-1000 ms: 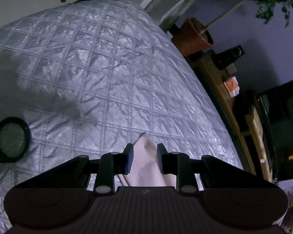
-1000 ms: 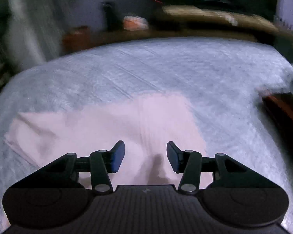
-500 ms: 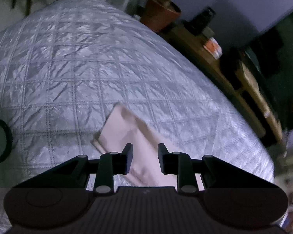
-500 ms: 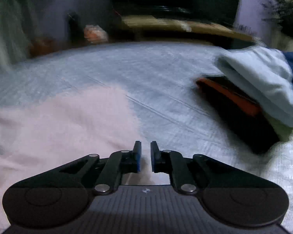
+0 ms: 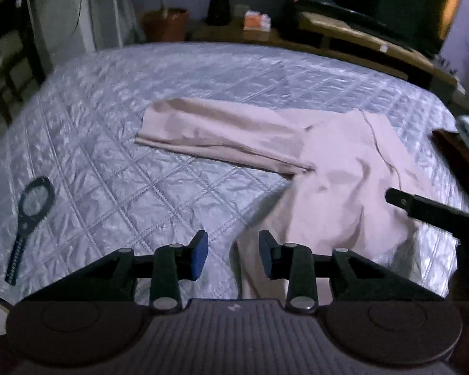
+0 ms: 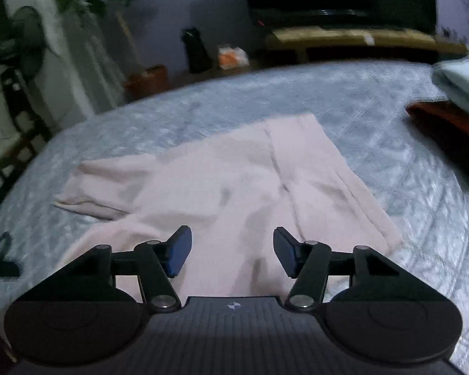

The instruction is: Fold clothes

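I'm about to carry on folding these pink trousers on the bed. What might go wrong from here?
1. The left hand-held gripper, jaws opening, sits at the pink trousers edge; it may pinch the quilt too.
2. The rumpled near leg could fold in creases.

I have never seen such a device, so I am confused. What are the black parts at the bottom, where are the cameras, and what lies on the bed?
Each picture comes from a camera on a hand-held gripper, looking forward along its two fingers. A person holds one in each hand. The left gripper and right gripper are both opening and hold nothing. On the quilt lie beige trousers, one leg stretched out to the left, and a black strap. Folded clothes are stacked at the right edge.
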